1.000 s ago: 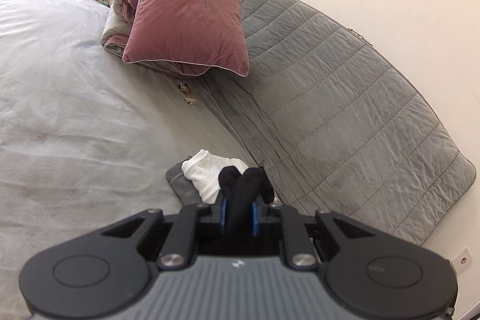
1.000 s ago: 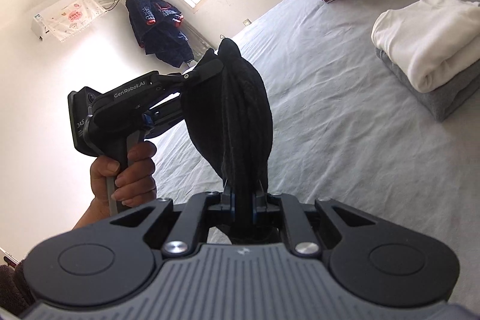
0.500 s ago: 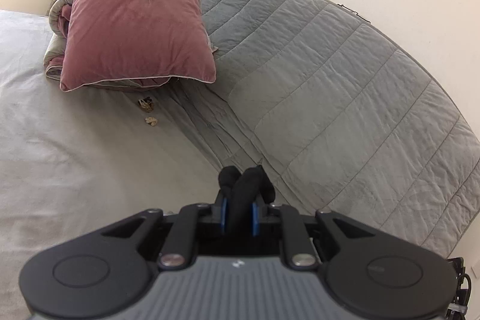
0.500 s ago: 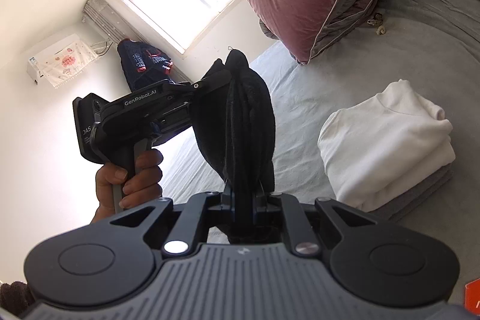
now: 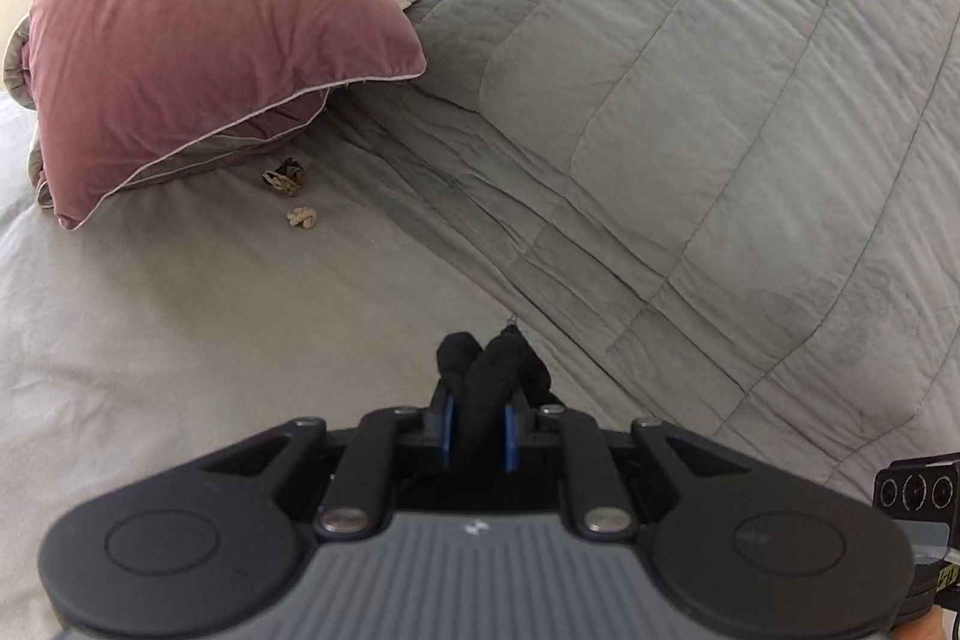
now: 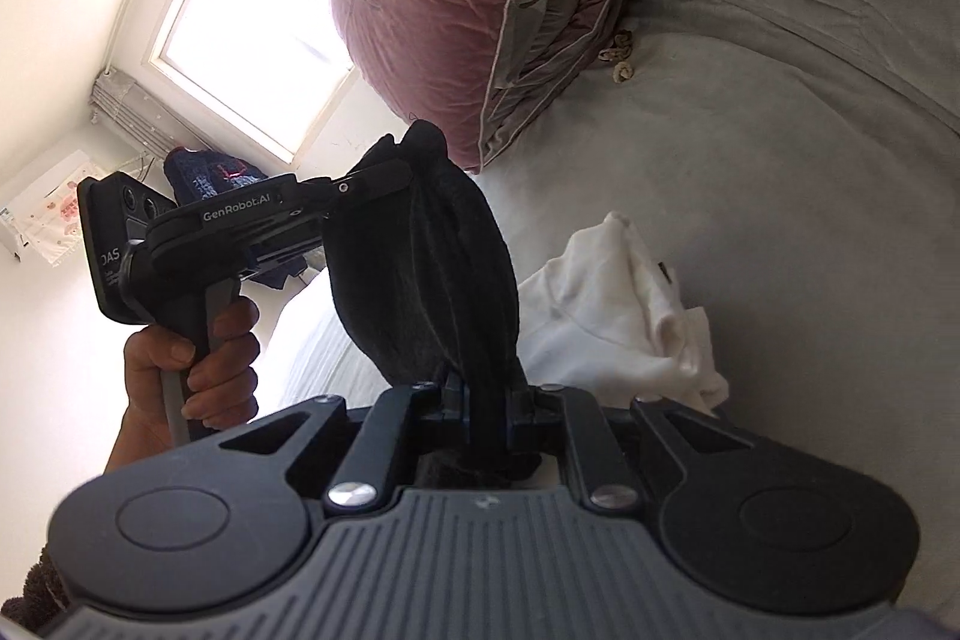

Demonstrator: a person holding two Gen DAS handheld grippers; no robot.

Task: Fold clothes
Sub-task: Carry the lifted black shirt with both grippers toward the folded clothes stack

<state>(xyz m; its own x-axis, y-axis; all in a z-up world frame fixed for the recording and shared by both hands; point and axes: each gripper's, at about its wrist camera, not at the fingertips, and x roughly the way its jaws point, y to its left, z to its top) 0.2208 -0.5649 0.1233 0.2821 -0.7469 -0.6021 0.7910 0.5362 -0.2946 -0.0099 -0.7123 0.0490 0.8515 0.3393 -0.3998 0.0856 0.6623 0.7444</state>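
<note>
Both grippers in your hands are clamped on one black garment [image 6: 420,280]: the left gripper [image 5: 478,421] pinches a bunched end of it between its blue-edged pads, and the right gripper [image 6: 485,415] grips the other end, the cloth stretched in a dark band between the two tools above the bed [image 6: 780,232]. You hold the garment clear of the sheet, its long axis running from the right gripper's jaws up and away to the left tool's fingertips, near the middle of the right wrist view; the fabric fans widest midway and narrows at each grip. Your left hand [image 6: 192,358] wraps the left tool's handle. Count one pink pillow [image 5: 204,22] lying on a folded duvet at the head of the bed, one grey quilted cover [image 5: 690,100] along the wall side, one folded white garment [image 6: 618,316] on the sheet just beside the right gripper, and two small crumpled scraps [image 5: 294,196] near the pillow's corner. One dark blue garment [image 6: 204,172] hangs below the window [image 6: 252,10]. Bare sheet spreads between the pillow, the quilt's edge and the white garment.
</note>
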